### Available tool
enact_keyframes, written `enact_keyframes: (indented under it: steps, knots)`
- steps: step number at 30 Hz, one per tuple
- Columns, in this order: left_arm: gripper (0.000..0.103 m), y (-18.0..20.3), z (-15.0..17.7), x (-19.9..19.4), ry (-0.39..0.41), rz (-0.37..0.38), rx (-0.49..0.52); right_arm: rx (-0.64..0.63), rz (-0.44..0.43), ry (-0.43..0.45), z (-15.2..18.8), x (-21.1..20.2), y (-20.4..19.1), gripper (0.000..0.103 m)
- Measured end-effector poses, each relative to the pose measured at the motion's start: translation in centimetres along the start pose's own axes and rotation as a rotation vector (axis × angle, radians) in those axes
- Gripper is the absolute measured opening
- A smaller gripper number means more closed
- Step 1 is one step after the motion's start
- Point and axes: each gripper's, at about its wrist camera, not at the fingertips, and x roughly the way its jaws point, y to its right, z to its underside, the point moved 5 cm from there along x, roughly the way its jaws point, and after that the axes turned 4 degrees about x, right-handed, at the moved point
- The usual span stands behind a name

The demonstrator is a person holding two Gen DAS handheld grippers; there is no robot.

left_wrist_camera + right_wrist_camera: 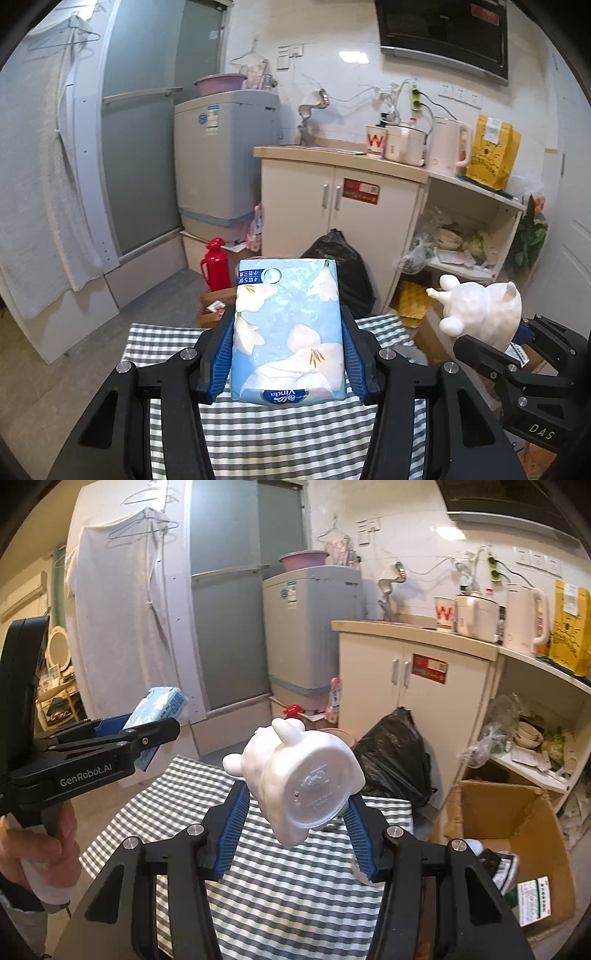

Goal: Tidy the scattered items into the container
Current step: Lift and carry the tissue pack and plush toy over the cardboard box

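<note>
My left gripper (286, 321) is shut on a blue tissue pack (286, 325) with white flowers, held up above the checked tablecloth (295, 435). My right gripper (295, 805) is shut on a white animal figurine (303, 775), tilted so its round base faces the camera. In the left wrist view the figurine (480, 306) hangs at the right. The right wrist view has the tissue pack (159, 705) at the left, in the other gripper (147, 734), with a hand (40, 853) on its handle. An open cardboard box (524, 834) with items inside stands low on the right.
The table with its checked cloth (280, 882) lies under both grippers. Behind it stand a full black rubbish bag (395, 760), a white cabinet (410, 686) with kettles on top, a washing machine (310, 627) and a red flask (214, 264) on the floor.
</note>
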Motion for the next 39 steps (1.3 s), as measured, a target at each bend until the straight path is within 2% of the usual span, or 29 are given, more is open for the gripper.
enact_keyframes:
  steps: [12, 23, 32, 39]
  knots:
    - [0.053, 8.2, -1.7, 2.9, -0.005, 0.142, 0.075, 0.089, 0.142, 0.016, -0.2, -3.2, 7.6, 0.051]
    - [0.053, 17.2, -2.5, 6.4, -0.04, 0.276, 0.149, 0.199, 0.294, 0.008, 0.4, -5.7, 17.1, 0.051]
    - [0.053, 23.5, -3.0, 8.5, -0.064, 0.358, 0.19, 0.262, 0.369, -0.021, 1.7, -6.9, 23.0, 0.051]
    - [0.053, 27.6, -2.7, 10.1, -0.094, 0.409, 0.226, 0.294, 0.393, -0.062, 2.7, -6.3, 26.5, 0.051]
